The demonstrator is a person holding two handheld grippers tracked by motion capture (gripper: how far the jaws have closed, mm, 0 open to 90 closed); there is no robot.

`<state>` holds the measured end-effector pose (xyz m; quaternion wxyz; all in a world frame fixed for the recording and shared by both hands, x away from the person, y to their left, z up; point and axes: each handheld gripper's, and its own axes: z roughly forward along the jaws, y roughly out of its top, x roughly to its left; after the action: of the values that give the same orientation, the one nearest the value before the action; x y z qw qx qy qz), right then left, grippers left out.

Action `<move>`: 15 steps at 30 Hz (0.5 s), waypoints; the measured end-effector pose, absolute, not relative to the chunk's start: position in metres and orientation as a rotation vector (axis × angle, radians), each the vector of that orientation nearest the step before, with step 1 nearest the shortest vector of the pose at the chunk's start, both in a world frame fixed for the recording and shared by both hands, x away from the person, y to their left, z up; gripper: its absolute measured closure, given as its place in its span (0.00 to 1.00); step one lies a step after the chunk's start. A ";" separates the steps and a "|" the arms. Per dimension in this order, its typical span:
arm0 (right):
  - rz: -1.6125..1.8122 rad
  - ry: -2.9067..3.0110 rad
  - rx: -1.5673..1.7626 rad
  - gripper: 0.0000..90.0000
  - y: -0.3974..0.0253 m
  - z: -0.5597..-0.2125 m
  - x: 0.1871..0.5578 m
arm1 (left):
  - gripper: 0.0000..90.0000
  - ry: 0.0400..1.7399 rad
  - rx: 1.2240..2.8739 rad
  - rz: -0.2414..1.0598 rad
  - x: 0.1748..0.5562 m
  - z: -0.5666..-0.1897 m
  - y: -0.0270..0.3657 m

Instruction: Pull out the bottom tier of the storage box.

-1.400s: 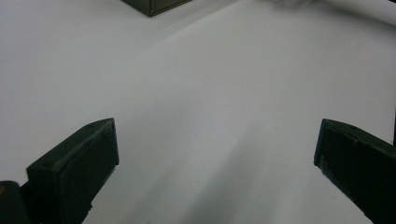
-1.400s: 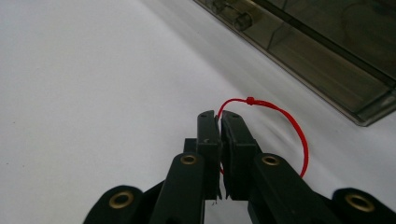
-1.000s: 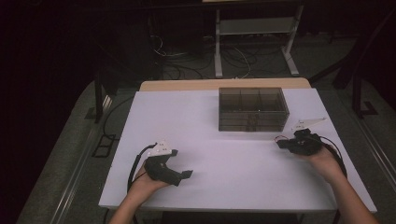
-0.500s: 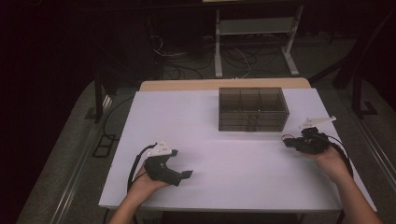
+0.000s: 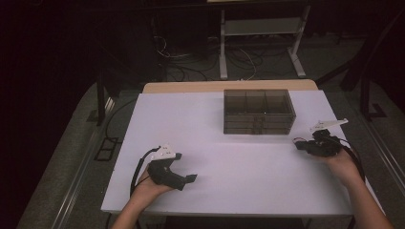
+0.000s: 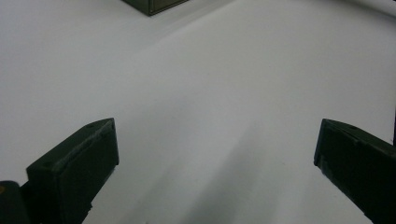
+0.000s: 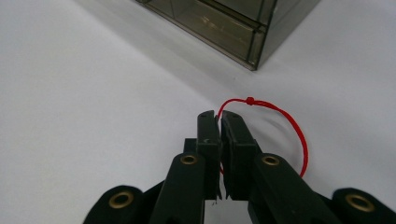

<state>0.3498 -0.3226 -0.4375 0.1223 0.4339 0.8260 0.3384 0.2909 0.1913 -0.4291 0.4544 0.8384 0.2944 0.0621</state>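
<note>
White surface [image 5: 239, 143], dim room behind. Left gripper [image 5: 188, 180] near front edge, fingers [image 6: 74, 172] spread wide over bare surface. Right gripper [image 7: 219, 122] at right side, fingers pressed together on a thin red string loop [image 7: 299, 135]. Beyond it, smoky clear drawer box [image 5: 258, 110]; cables on floor [image 5: 191, 62] farther back.

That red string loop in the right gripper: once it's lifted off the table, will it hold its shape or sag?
The red string looks thin, so it will probably sag rather than stay round. It curves loosely with a small knot, which suggests it is floppy and very light. The right gripper is shut on it at one spot, so the rest would likely dangle.
</note>
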 end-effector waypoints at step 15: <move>0.951 2.413 1.307 0.92 -0.329 -0.444 0.352 | 0.00 0.724 2.069 0.155 0.291 -0.429 0.191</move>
<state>0.3520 -0.3287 -0.4444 0.1183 0.4469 0.8249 0.3253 0.2914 0.1913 -0.4288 0.4545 0.8387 0.2934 0.0627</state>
